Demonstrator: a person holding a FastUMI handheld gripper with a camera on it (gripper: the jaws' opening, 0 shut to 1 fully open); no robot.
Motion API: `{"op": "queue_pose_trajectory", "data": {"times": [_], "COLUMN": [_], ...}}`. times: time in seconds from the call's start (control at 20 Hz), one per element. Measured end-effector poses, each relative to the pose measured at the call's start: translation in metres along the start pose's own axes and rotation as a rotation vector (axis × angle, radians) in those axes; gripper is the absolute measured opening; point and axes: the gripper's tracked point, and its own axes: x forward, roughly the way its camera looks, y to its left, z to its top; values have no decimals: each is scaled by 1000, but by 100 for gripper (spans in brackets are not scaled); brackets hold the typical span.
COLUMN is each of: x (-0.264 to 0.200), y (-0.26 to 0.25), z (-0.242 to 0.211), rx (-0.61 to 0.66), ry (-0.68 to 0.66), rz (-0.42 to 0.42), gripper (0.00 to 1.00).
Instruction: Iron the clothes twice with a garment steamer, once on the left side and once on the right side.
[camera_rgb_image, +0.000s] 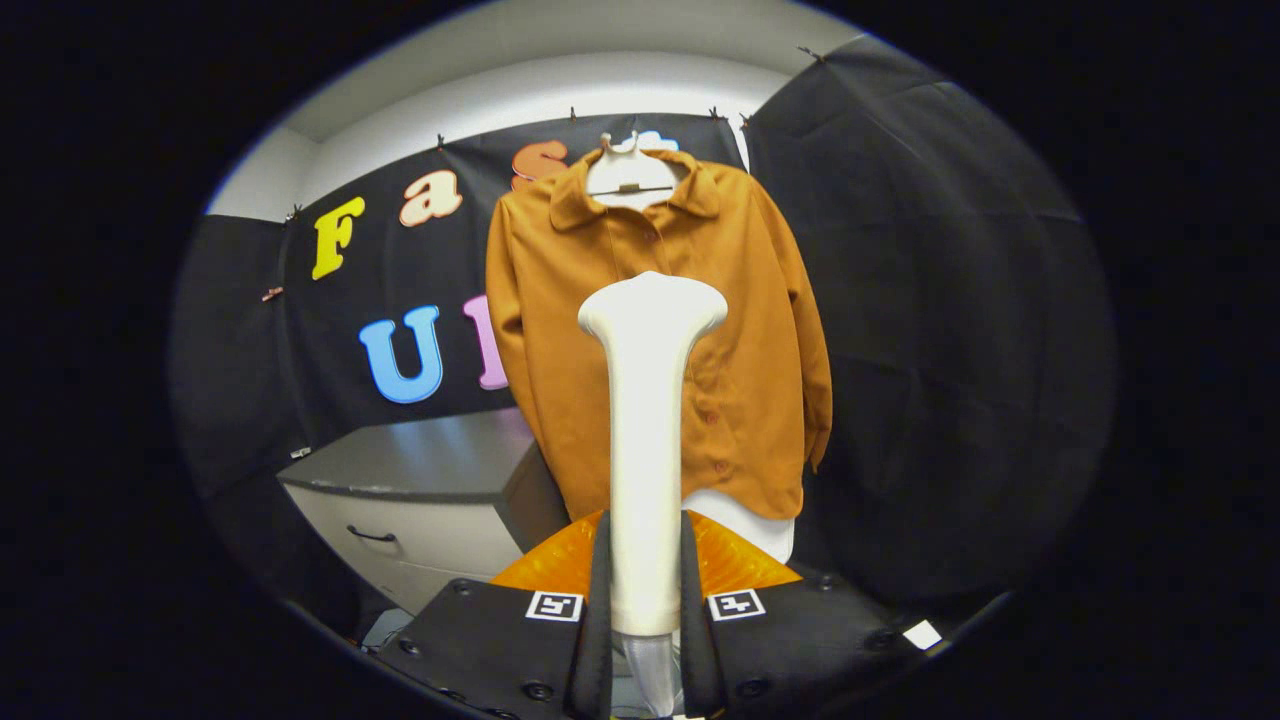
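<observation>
Jaws clamp the white steamer (648, 420) before the orange shirt (750, 330).

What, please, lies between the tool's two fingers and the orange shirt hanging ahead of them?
In the gripper view, the white garment steamer lies there: the tool is shut on its handle, and its head rises in front of the orange shirt.

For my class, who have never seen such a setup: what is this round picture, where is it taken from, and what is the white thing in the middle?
The camera rides on hand-held tongs and looks forward along their two fingers. The fingers are shut on the handle of a white garment steamer, whose head points at a brown shirt. The shirt hangs on a white hanger against the booth's black cloth wall. Beside the shirt stands a grey cabinet with a drawer.
</observation>
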Motion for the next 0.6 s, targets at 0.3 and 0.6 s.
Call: {"op": "queue_pose_trajectory", "data": {"times": [0.3, 0.6], "x": [1, 35], "y": [-9, -22], "z": [95, 155], "rx": [-15, -12], "ry": [-168, -269], "rz": [22, 27], "gripper": [31, 30]}}
